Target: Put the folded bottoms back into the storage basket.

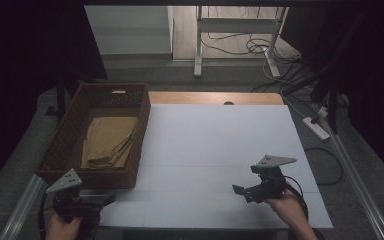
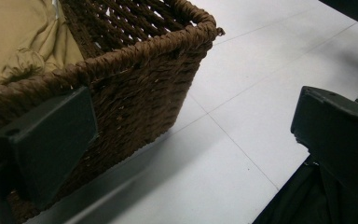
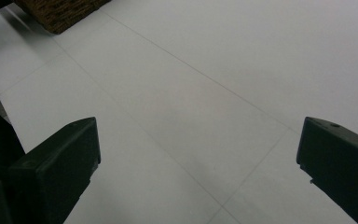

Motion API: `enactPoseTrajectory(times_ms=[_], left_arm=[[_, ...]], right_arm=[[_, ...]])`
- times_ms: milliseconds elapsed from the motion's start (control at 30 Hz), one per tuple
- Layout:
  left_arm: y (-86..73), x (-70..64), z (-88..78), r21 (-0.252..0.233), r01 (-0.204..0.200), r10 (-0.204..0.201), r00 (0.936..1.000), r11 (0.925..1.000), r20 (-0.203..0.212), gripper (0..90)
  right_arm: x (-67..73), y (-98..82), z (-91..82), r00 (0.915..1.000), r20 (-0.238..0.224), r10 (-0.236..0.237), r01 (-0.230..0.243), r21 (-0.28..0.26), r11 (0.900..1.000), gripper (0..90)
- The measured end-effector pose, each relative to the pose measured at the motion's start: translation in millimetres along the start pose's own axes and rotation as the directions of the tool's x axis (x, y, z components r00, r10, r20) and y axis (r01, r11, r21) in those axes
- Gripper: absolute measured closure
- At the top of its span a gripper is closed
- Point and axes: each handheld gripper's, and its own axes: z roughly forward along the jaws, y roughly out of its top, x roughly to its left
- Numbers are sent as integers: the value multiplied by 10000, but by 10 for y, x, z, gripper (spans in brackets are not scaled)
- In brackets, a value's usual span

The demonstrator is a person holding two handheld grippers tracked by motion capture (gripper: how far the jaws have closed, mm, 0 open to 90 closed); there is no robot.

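A brown wicker basket (image 1: pixel 62 146) stands at the table's left side with a folded tan cloth (image 1: pixel 107 141) lying inside it. The left gripper view shows the basket's near corner (image 2: pixel 144 93) close up, with the tan cloth (image 2: pixel 14 42) behind its rim. My left gripper (image 1: pixel 102 200) is held at the table's front left corner, just in front of the basket, open and empty (image 2: pixel 191 140). My right gripper (image 1: pixel 242 191) hovers over the white table top (image 1: pixel 220 145) near the front right, jaws wide apart, open (image 3: pixel 198 154), nothing between them.
A wooden strip (image 1: pixel 215 97) runs along the table's far edge. Beyond it are white desk legs (image 1: pixel 198 45) and cables on the floor. A power strip (image 1: pixel 316 127) lies right of the table. Metal rails (image 1: pixel 360 185) flank the table.
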Motion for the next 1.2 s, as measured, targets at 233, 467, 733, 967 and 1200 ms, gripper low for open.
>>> enactPoseTrajectory(times_ms=[233,467,733,967,1200], left_arm=[[2,-3,3,21,-4,4,10000,10000,-30,0],[4,-7,6,75,-40,40,10000,10000,-82,0],[5,-8,8,94,-37,37,9999,9999,-94,0],[7,-8,11,119,-37,38,9999,9999,-93,0],[6,-4,10,115,-18,19,10000,9999,-67,0]], right_arm=[[0,-83,-72,9998,166,132,-132,-11,9999,4],[-6,-154,-145,9992,298,268,-264,-139,9996,3],[-22,-264,-242,9976,547,434,-429,-108,9990,3],[-50,-359,-321,9946,839,607,-605,-44,9982,4],[-68,-406,-437,9902,1125,826,-792,-347,9963,4]])
